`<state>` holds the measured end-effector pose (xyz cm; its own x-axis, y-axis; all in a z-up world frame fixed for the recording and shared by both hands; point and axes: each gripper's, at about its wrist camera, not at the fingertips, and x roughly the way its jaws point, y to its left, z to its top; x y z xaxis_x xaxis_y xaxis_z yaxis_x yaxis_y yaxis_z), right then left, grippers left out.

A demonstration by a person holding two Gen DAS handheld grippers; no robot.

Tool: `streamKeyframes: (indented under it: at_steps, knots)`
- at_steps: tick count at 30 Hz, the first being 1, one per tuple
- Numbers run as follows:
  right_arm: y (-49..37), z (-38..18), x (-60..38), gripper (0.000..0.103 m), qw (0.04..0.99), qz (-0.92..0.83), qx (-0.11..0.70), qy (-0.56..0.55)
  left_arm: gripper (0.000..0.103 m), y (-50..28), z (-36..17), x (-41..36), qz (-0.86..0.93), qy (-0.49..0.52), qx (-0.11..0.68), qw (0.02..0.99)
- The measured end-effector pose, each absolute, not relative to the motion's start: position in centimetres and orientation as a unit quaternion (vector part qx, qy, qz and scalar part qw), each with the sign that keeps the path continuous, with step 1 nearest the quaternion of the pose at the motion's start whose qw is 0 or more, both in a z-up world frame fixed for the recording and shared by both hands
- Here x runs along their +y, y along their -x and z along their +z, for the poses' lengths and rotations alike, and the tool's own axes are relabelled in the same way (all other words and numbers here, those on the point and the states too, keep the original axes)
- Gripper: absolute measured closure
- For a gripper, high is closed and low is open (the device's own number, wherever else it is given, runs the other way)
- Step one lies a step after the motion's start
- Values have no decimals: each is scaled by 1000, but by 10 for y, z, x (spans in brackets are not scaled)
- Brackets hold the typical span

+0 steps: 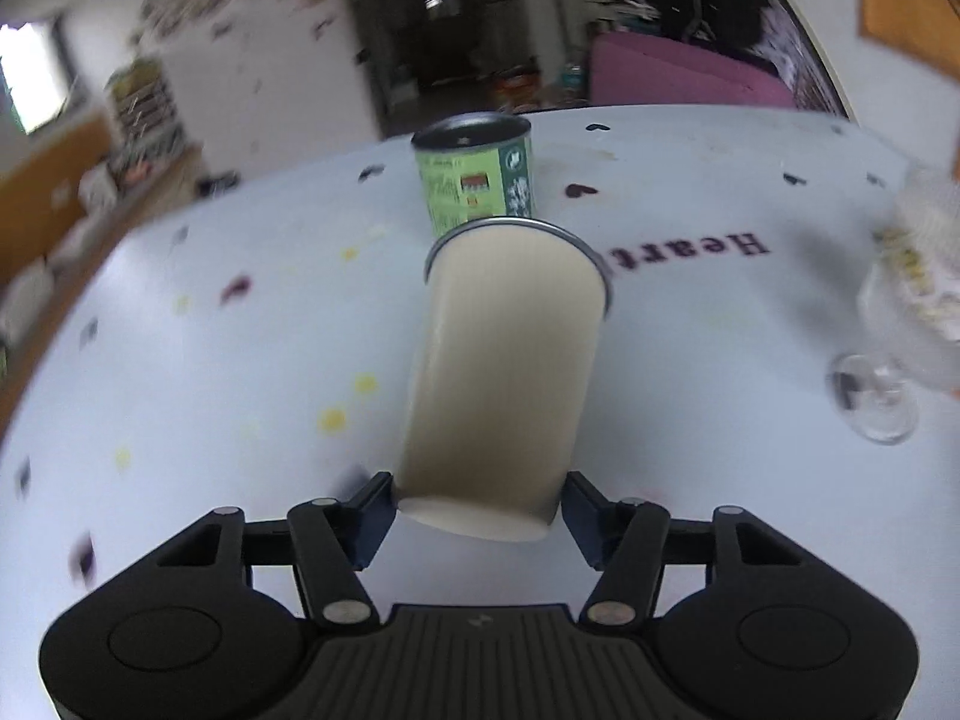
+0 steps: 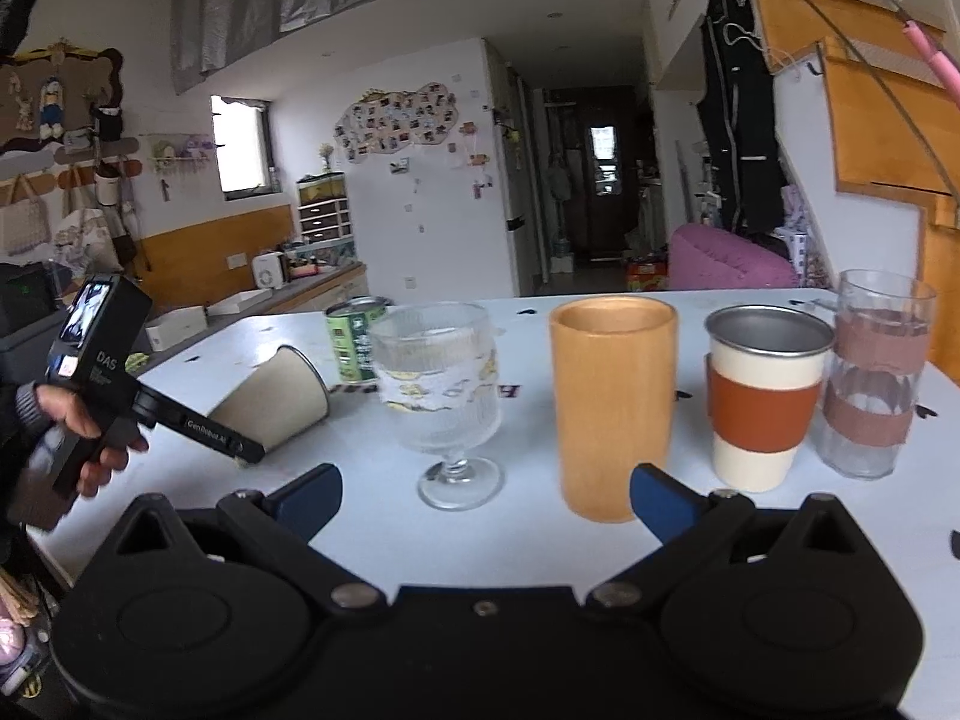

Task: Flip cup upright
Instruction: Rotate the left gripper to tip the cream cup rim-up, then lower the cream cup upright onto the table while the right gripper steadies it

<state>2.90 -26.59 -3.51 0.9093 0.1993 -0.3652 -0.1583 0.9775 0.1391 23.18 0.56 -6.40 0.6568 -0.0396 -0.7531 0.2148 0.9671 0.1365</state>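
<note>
A cream cup point(image 1: 504, 372) with a metal rim is tilted over the white table point(image 1: 180, 360), its mouth pointing away from me toward a green can point(image 1: 474, 174). My left gripper point(image 1: 478, 516) is shut on the cup's lower end, one blue finger on each side. In the right wrist view the same cup point(image 2: 276, 396) leans with its mouth up and to the right, and the left gripper point(image 2: 240, 450) is held by a hand point(image 2: 78, 420). Whether the rim touches the table I cannot tell. My right gripper point(image 2: 485, 483) stands open and empty, low over the table's near part.
Upright along the table stand a ribbed glass goblet point(image 2: 441, 384), a wooden cup point(image 2: 612, 402), a cream cup with an orange sleeve point(image 2: 765, 402) and a clear tumbler with pink bands point(image 2: 873, 372). The green can point(image 2: 354, 342) is behind the tilted cup. The goblet point(image 1: 882, 402) lies right of my left gripper.
</note>
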Motion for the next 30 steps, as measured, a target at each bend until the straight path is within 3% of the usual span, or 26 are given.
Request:
streamKeyframes:
  at_steps: [13, 19, 30]
  knots:
    - [-26, -26, -257, 0, 958, 159, 217, -103, 44, -116, -65, -18, -45, 61, 431, 899]
    - [-95, -25, -233, 0, 872, 251, 342, -243, 43, -100, -67, -20, -51, 63, 413, 907]
    - [-187, -74, -147, 0, 781, 208, 500, -310, 42, -88, -72, -7, -81, 65, 379, 920]
